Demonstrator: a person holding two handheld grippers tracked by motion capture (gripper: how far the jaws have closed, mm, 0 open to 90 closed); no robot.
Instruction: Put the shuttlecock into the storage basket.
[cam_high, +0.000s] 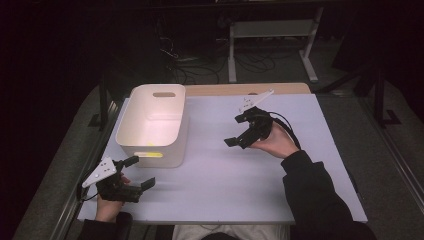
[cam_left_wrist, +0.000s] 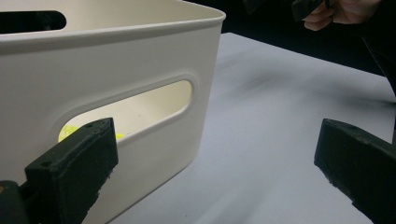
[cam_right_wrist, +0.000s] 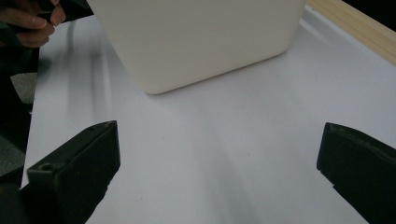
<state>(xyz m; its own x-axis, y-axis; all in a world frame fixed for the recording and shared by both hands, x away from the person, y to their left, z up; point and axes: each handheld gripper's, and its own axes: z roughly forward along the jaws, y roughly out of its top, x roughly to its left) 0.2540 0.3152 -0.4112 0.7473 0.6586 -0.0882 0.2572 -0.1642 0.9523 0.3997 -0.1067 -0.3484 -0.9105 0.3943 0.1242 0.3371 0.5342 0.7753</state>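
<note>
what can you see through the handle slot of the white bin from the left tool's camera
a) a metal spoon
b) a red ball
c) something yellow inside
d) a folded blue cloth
c: in the left gripper view a bit of something yellow shows through the handle slot of the white bin, just behind one open jaw of the left tool.
</note>
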